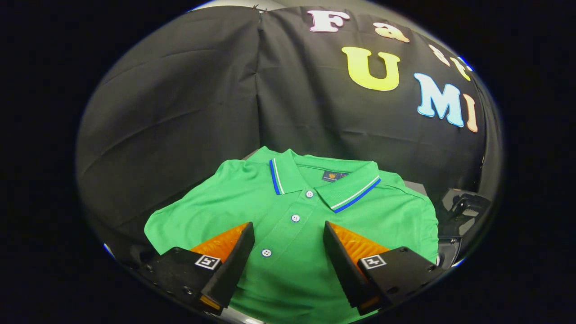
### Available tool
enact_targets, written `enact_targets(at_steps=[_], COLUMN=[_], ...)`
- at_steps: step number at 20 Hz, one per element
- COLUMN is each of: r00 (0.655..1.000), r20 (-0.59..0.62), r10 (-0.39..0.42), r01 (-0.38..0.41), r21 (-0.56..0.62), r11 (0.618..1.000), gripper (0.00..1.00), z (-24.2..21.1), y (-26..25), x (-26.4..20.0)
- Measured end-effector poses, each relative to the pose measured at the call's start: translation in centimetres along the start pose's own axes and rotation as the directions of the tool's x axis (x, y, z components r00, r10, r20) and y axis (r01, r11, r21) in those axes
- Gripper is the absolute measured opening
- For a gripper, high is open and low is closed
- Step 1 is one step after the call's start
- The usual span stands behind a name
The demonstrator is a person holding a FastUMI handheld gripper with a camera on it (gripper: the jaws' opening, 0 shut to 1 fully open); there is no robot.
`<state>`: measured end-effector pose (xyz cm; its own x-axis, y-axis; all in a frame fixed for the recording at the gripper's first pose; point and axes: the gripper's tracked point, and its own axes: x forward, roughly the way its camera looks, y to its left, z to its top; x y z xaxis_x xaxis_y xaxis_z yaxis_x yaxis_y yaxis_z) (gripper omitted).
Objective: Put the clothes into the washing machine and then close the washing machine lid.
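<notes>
hand-held gripper: fingers spread wide above shirt | green polo shirt: folded, neck label unreadable

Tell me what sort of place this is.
Probably a staged recording booth, not a home laundry room: black cloth wall behind, a green polo shirt laid out flat, and the open gripper poised over its button placket.

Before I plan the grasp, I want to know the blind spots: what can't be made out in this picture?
- Surface under the green polo shirt, gripper view: the shirt covers it.
- Shirt's lower half: hidden behind the open gripper and its fingers.
- Neck label: too small to read.
- Dark object right of the shirt: at the edge, unclear what it is.
</notes>
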<state>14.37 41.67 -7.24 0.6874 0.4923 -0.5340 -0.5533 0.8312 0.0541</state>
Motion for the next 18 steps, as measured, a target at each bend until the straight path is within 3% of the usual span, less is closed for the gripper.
enact_targets(at_steps=[3, 6, 9, 12, 13, 18], r00=[1.000, 0.998, 1.000, 1.000, 1.000, 0.998], r20=[-0.018, -0.049, 0.004, -0.005, -0.002, 0.043], r10=[0.012, 0.037, 0.003, 0.003, 0.006, 0.039], r01=[-0.012, -0.039, -0.003, -0.003, -0.006, -0.039], r21=[-0.009, -0.024, 0.018, -0.018, -0.032, 0.016], r11=[1.000, 0.999, 1.000, 1.000, 0.999, 0.999], gripper=[0.84, 0.84, 0.21, 0.21, 0.03, 0.01], z=[0.0, 0.0, 0.3, 0.5, 0.3, 1.5], y=[-0.1, 0.2, -0.5, -0.3, -0.4, -0.3], x=[0.1, 0.2, 0.3, 0.0, 0.4, -0.7])
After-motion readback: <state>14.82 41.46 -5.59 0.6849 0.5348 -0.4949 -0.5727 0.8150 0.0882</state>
